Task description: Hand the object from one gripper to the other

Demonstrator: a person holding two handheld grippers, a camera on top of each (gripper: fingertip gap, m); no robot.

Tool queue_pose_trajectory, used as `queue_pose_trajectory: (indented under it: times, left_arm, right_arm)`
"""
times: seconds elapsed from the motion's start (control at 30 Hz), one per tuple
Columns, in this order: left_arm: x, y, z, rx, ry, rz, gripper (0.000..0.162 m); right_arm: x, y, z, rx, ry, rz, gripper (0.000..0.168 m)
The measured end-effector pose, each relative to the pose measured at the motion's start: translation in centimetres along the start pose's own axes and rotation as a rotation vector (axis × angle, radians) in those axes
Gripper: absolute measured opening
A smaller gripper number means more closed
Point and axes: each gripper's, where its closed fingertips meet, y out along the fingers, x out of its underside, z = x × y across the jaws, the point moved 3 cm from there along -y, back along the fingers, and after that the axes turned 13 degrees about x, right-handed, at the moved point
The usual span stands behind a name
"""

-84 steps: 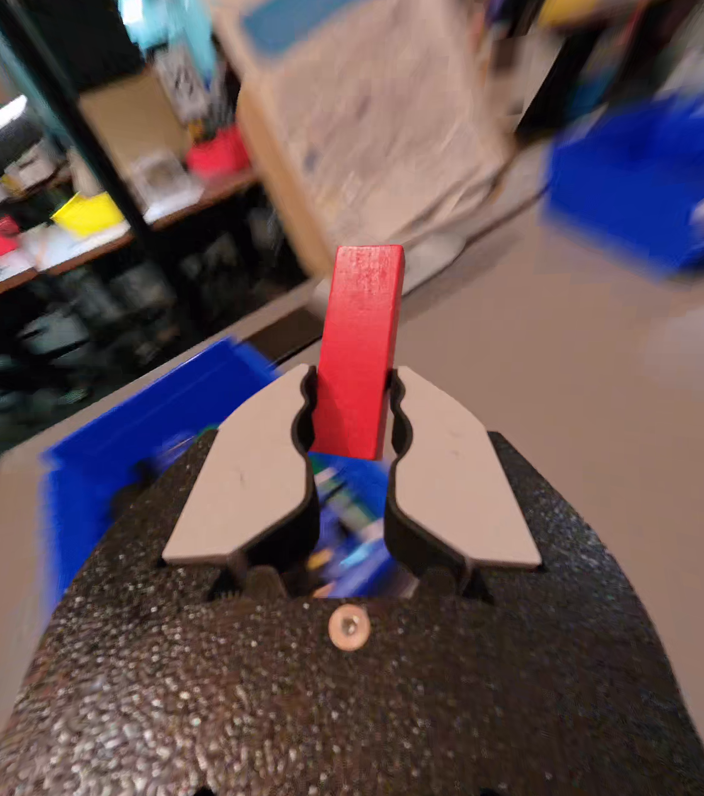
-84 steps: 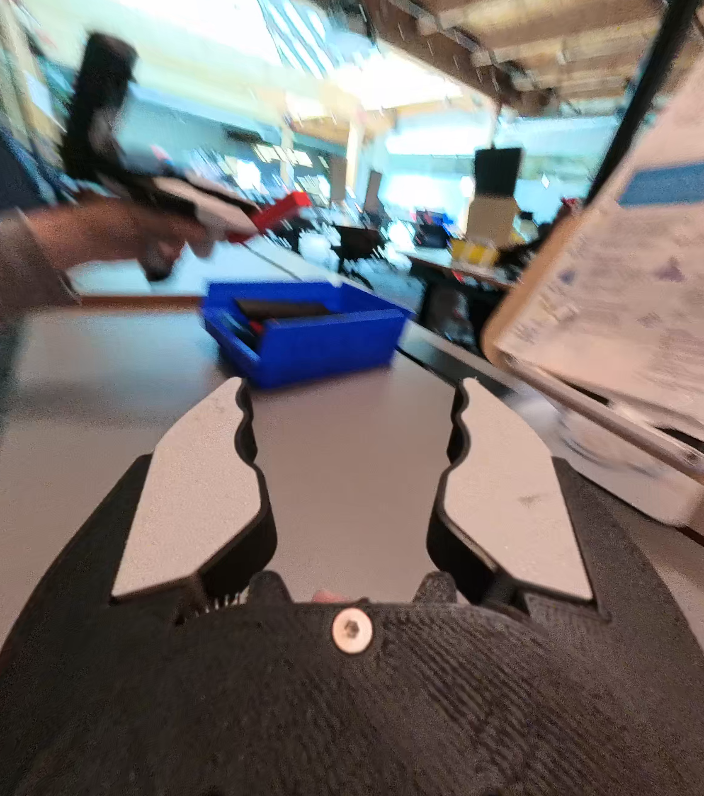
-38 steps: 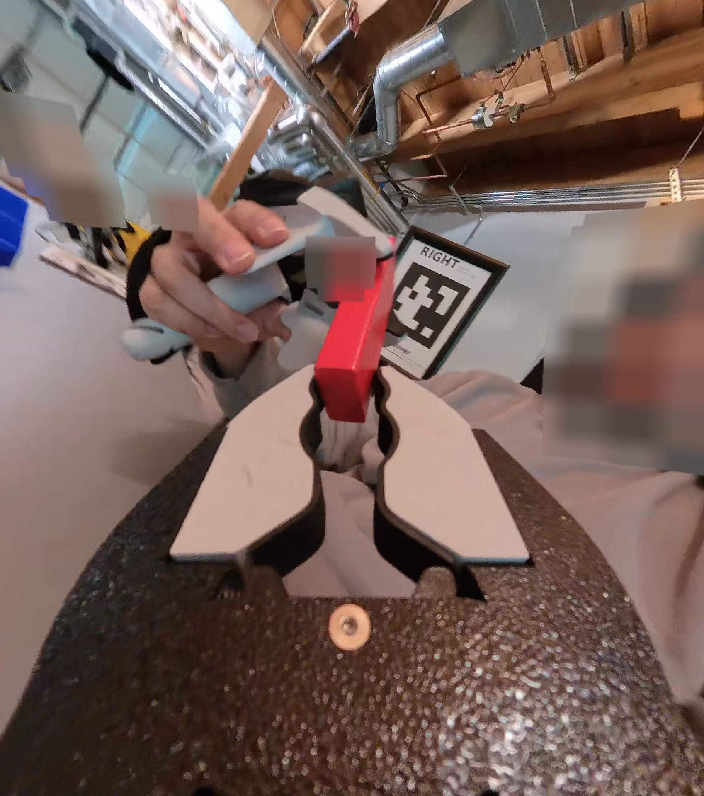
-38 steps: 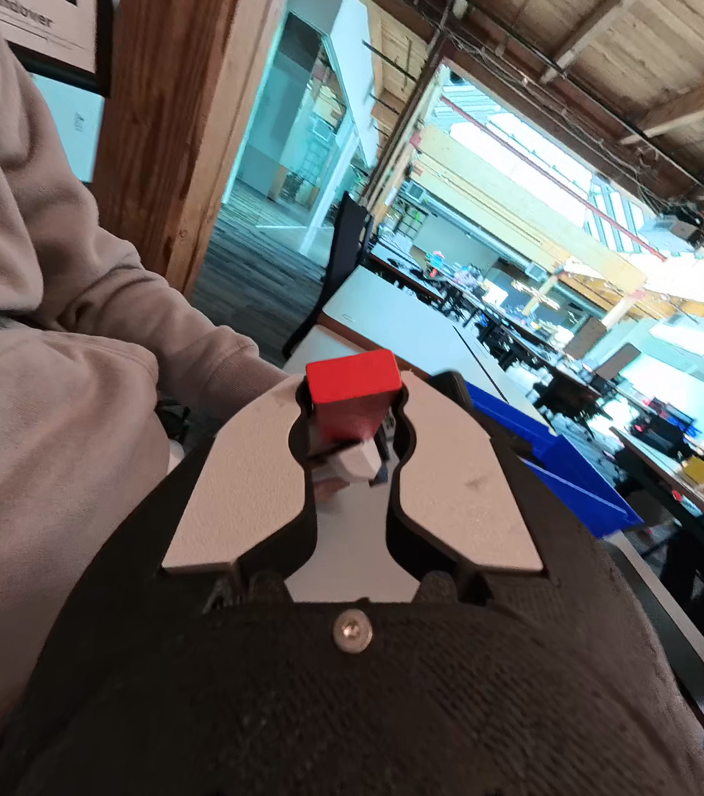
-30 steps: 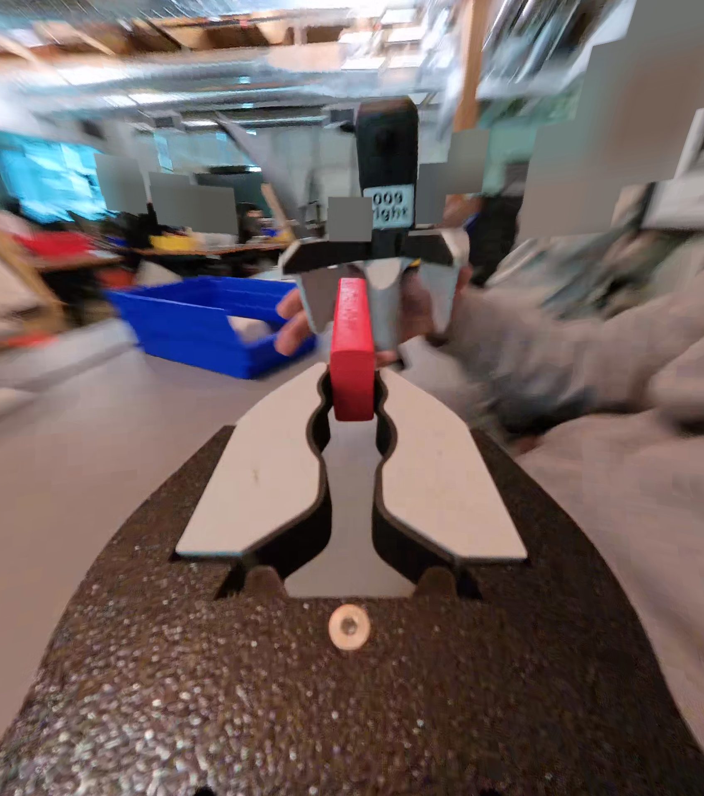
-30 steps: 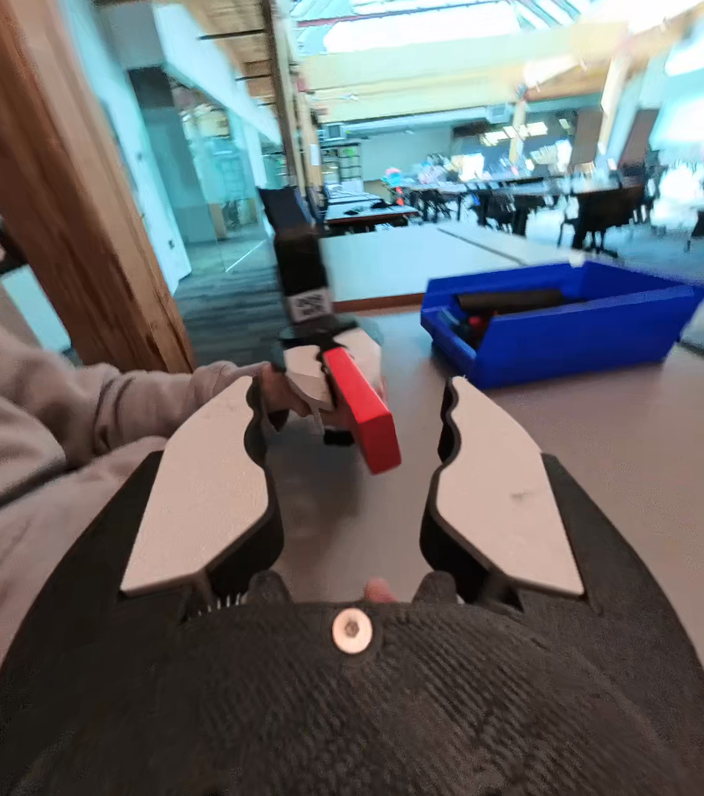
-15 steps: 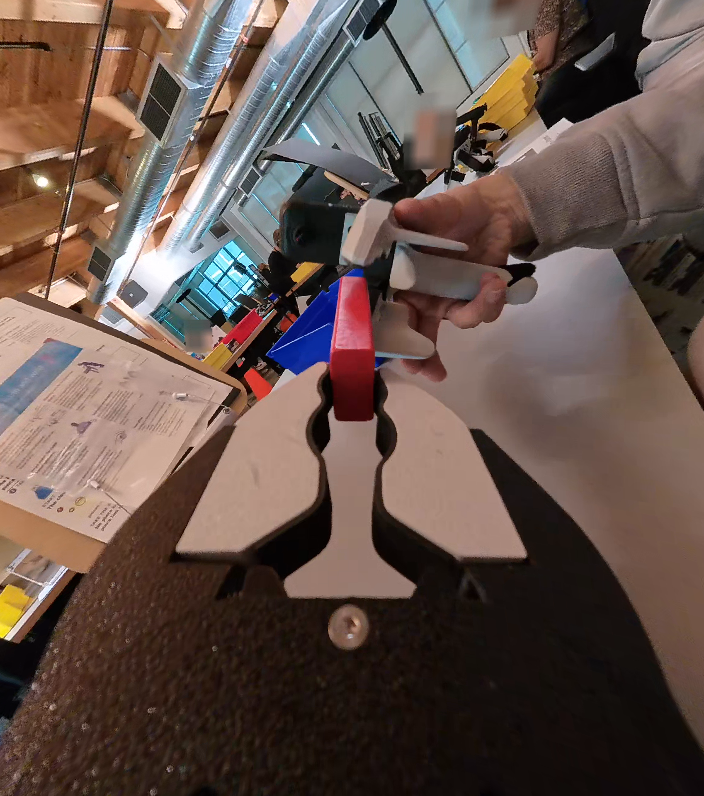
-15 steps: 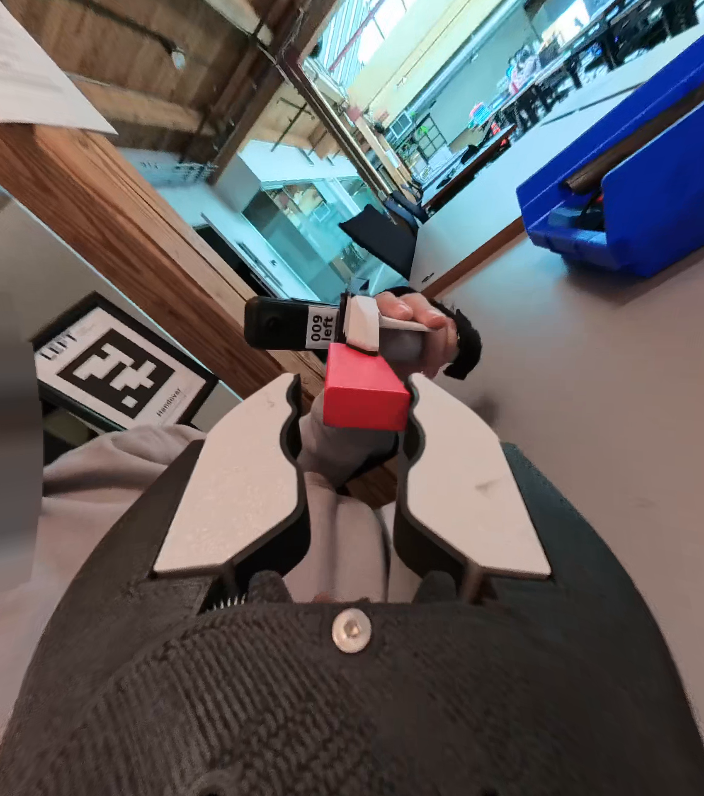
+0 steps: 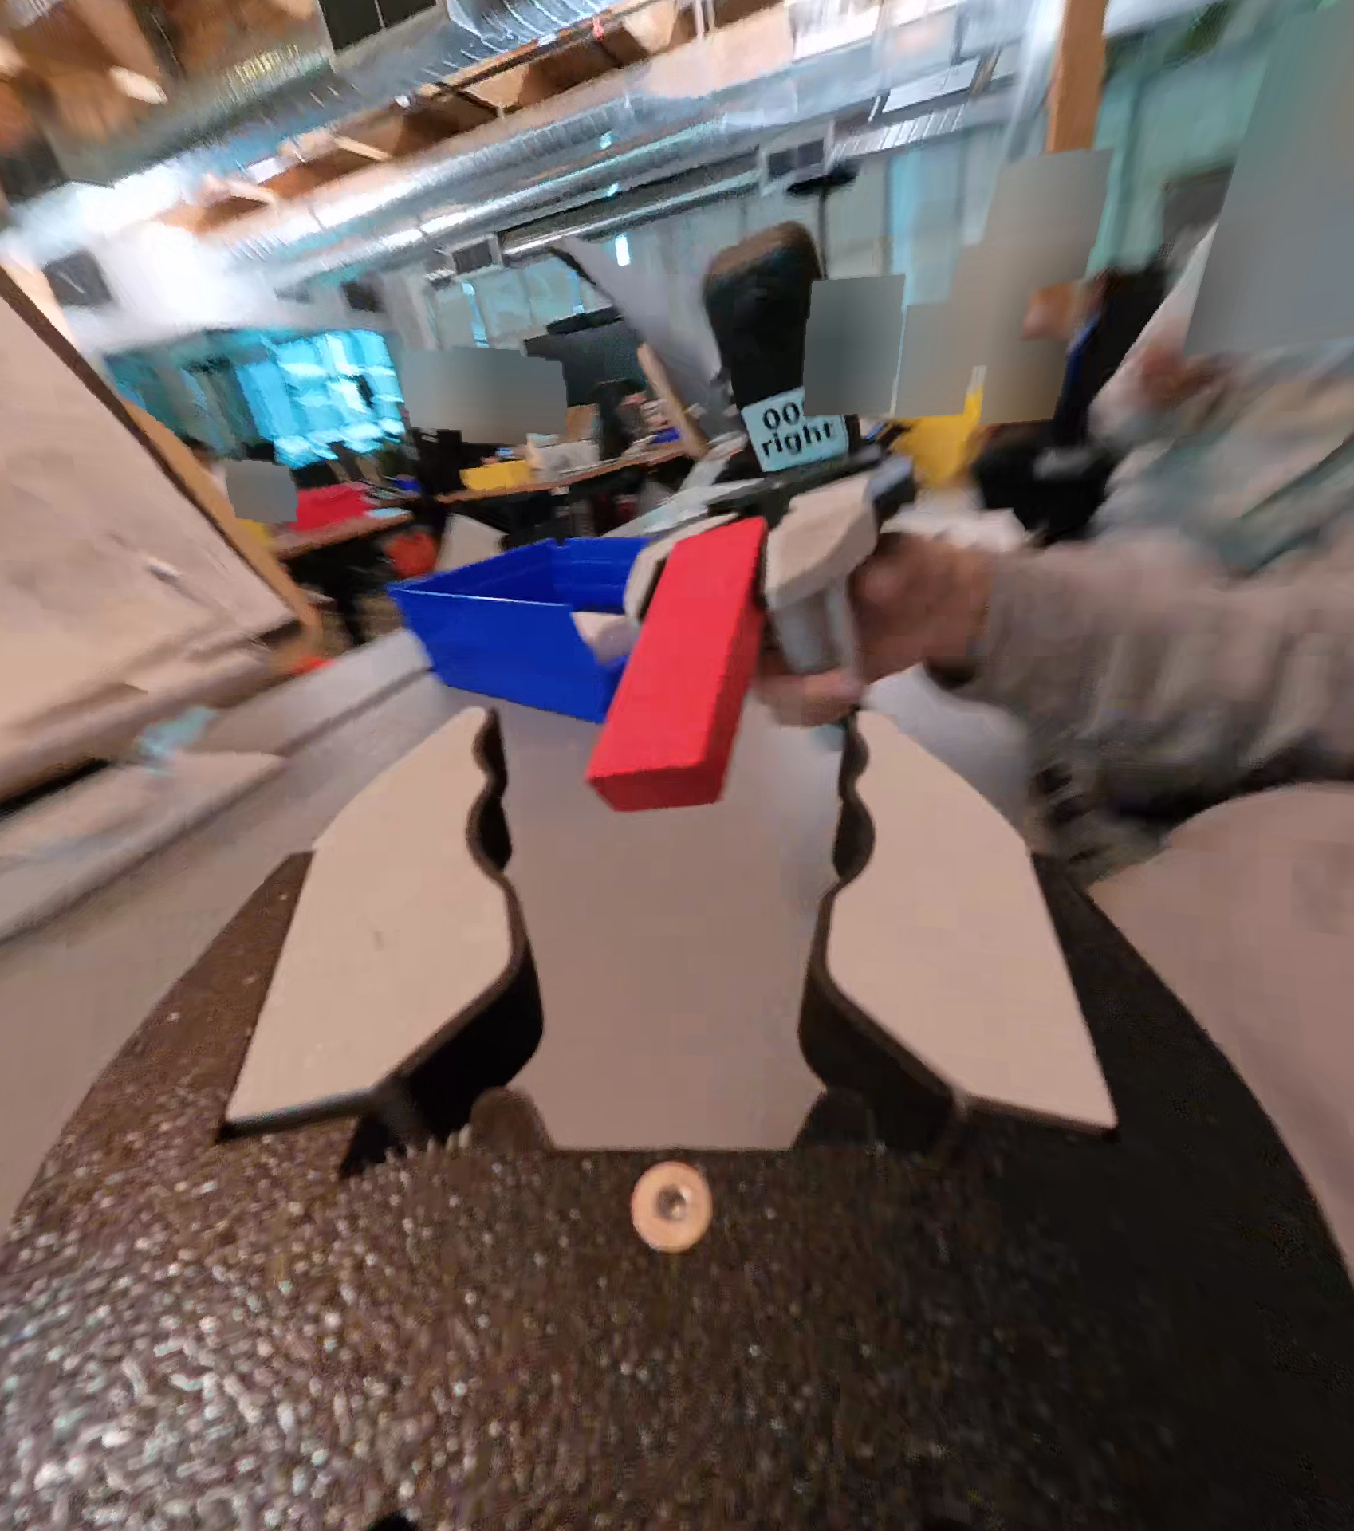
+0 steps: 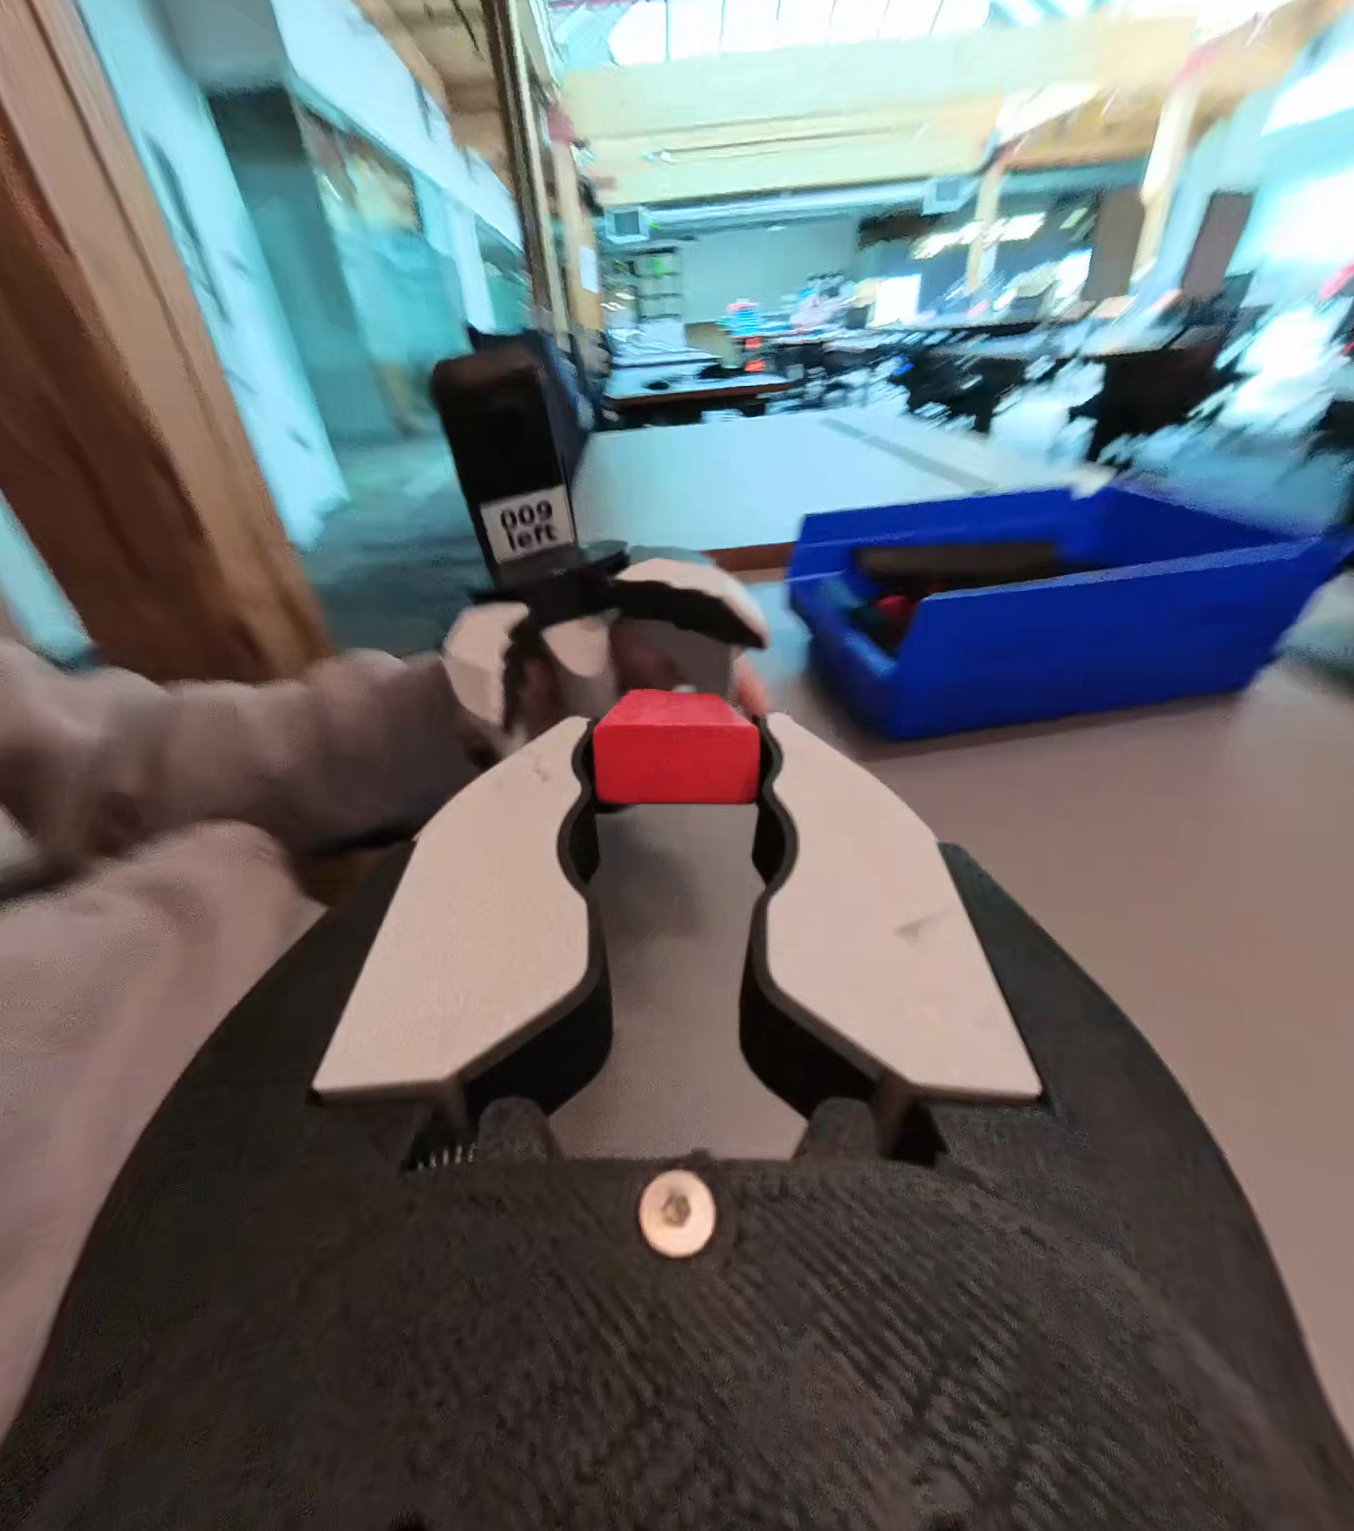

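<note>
Grey table (image 10: 1154, 911), blue bin (image 10: 1071, 654) behind. Right gripper (image 10: 675, 750) pinches the red block (image 10: 674, 750) at its tips; left gripper (image 9: 669, 795) spread, empty, just clear. Handover looks done; next, draw the grippers apart, grip firm.

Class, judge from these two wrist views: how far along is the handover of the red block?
Done: the right gripper is shut on the long red wooden block, and the left gripper is open and clear of it. In hand: the block hangs in the air above the grey table. Left: nothing of the handover itself appears to remain.
</note>
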Motion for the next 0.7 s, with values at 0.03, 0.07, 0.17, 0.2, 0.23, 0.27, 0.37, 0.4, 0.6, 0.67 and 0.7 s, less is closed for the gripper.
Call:
queue_pose_trajectory:
  times: [0.03,0.07,0.17,0.2,0.23,0.27,0.37,0.4,0.6,0.67,0.7]
  left_arm:
    - [-0.1,0.0,0.1,0.051,-0.123,0.045,0.078]
    - [0.0,0.0,-0.1,0.089,-0.245,0.078,0.078]
    - [0.9,0.2,-1.2,0.101,-0.532,0.127,0.077]
    - [1.4,0.3,-1.5,0.097,-0.619,0.145,0.076]
    - [1.8,0.4,-1.7,0.104,-0.703,0.163,0.076]
    - [2.1,0.6,-1.8,0.124,-0.774,0.181,0.074]
    - [3.3,0.9,-2.1,0.124,-0.849,0.148,0.066]
    - [3.8,1.0,-2.1,0.101,-0.825,0.117,0.067]
    - [4.6,1.5,-2.0,0.103,-0.85,0.122,0.072]
    - [3.9,1.5,-1.5,0.209,-0.884,0.204,0.059]
    - [3.5,1.4,-1.1,0.274,-0.893,0.25,0.049]
  right_arm:
    - [-0.2,-0.2,0.0,0.041,-0.123,0.021,0.035]
    - [-0.4,-0.3,-0.2,0.065,-0.223,0.038,0.035]
    - [-1.1,-0.3,-0.4,0.143,-0.381,0.074,0.035]
    - [-1.2,-0.2,-0.3,0.175,-0.441,0.083,0.034]
    - [-1.2,-0.2,-0.3,0.207,-0.521,0.084,0.035]
    - [-0.9,-0.1,-0.3,0.231,-0.615,0.069,0.035]
    - [0.7,0.1,0.1,0.281,-0.879,-0.076,0.035]
    - [1.2,0.2,0.1,0.284,-0.941,-0.12,0.035]
    - [1.5,0.9,-1.8,0.207,-1.037,-0.049,0.035]
    - [1.5,0.9,-2.0,0.185,-1.007,-0.026,0.035]
    - [1.4,0.8,-2.1,0.173,-0.986,-0.011,0.035]
